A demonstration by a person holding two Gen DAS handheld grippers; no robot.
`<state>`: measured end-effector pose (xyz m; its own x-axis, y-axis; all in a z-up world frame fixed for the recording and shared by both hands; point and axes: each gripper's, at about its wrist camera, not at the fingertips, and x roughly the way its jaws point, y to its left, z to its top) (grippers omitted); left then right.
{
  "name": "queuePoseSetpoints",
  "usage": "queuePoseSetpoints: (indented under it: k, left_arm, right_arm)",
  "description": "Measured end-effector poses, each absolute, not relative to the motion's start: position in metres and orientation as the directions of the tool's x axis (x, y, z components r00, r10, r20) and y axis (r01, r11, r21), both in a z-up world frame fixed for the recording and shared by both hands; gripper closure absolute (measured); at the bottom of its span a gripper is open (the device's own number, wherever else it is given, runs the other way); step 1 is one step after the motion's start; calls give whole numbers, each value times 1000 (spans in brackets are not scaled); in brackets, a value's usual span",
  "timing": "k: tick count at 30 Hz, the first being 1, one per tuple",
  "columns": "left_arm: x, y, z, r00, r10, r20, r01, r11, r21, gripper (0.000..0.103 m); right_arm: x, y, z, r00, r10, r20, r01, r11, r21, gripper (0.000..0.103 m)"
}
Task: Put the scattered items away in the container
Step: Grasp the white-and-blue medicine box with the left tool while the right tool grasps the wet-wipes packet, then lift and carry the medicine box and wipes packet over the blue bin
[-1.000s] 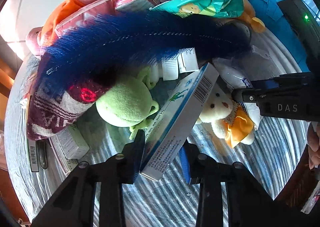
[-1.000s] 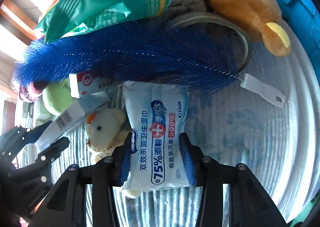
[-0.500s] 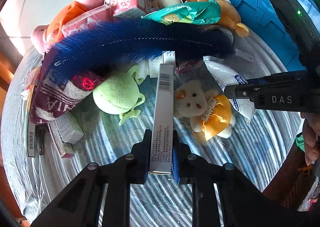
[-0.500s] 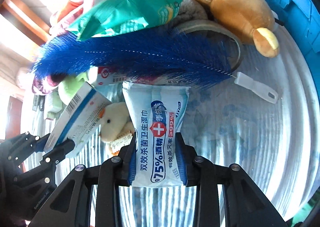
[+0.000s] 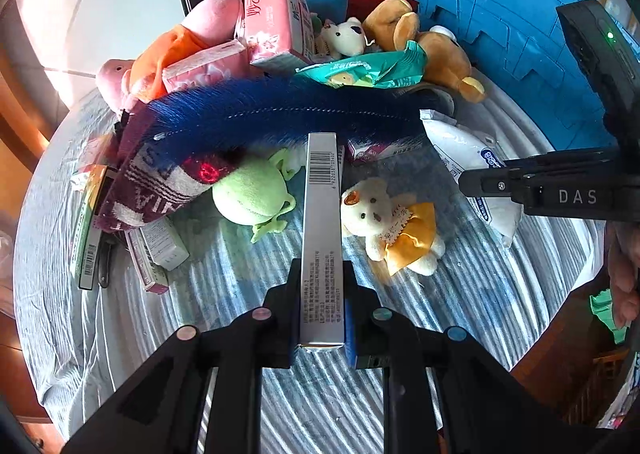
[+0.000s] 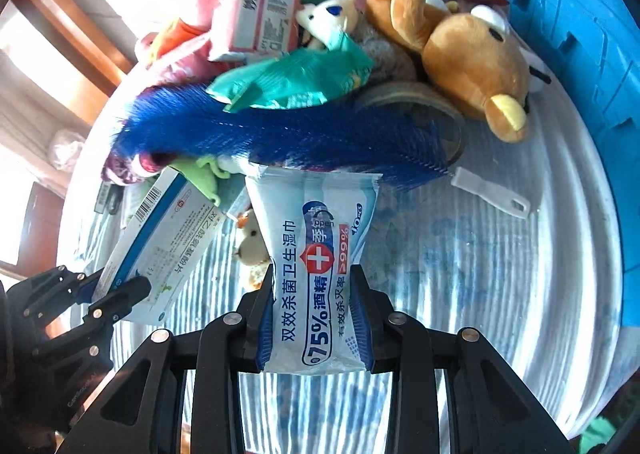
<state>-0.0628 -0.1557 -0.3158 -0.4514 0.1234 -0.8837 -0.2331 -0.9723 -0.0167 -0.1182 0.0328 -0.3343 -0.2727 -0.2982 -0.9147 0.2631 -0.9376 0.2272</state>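
Left wrist view: our left gripper [image 5: 322,310] pinches one slim box [image 5: 322,238]; ahead lie one green frog [image 5: 252,194] and one small bear [image 5: 384,218]. Our right gripper [image 6: 316,314] squeezes one wipes pack [image 6: 316,254]; one blue container [image 6: 592,66] stands ahead, right.

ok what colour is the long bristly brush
Deep blue brush, clearest in the right wrist view.
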Motion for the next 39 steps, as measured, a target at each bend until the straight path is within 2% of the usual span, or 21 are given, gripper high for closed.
queuePoseSetpoints:
  k: [21, 39]
  left_arm:
    - [-36, -161, -233, -562, 39, -827, -81, -997, 8, 87]
    - [-30, -135, -157, -653, 22, -757, -40, -999, 6, 87]
  right_arm:
    - [-85, 38, -241, -349, -375, -859, 363, -899, 245, 71]
    - [-64, 57, -152, -425, -464, -777, 460, -850, 256, 71]
